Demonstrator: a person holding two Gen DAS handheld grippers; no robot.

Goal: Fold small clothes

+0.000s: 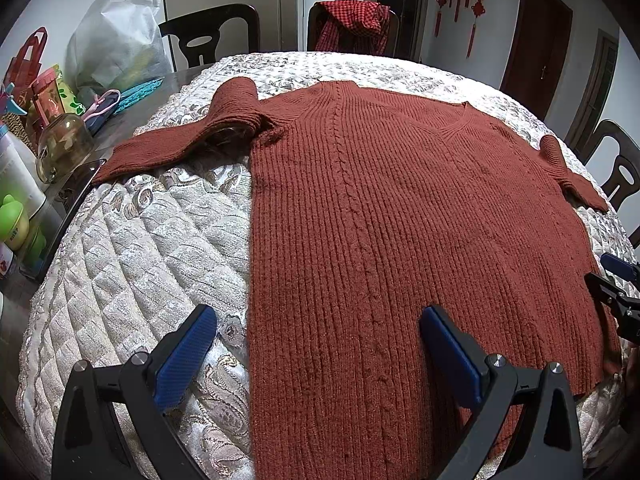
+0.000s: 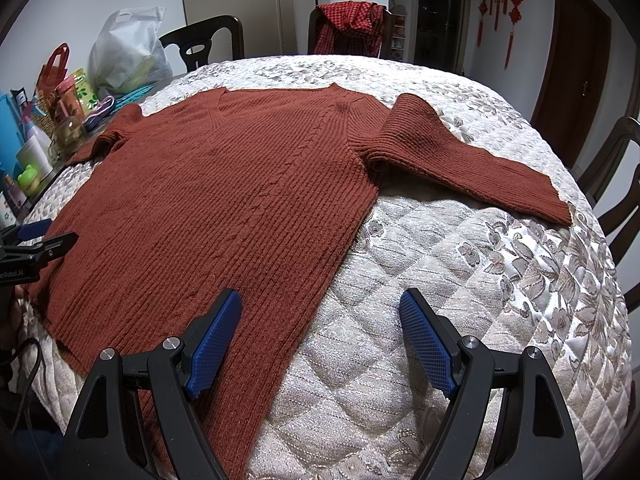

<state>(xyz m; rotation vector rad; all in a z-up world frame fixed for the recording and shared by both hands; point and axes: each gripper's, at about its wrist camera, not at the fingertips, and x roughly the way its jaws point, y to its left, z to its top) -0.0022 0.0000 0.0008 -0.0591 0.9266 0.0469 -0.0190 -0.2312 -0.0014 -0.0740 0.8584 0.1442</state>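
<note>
Rust-red ribbed sweater (image 1: 400,220) lies flat, front up, in the middle of the quilted cover (image 1: 132,264), neckline toward twelve o'clock, hem toward six, and both sleeves bent downward at the elbow. Left gripper (image 1: 318,340) hovers over the hem's left edge, blue pads spread wide, gripping nothing; right gripper (image 2: 320,328) hangs over the hem's right edge, equally wide and empty. At ten o'clock sit bottles, a glass jar (image 1: 64,144) and a white bag (image 1: 116,36); at twelve, a chair (image 1: 352,28) draped in red check.

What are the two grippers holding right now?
Nothing. The left gripper and right gripper are open above the rust-brown knit sweater, fingers apart.
</note>
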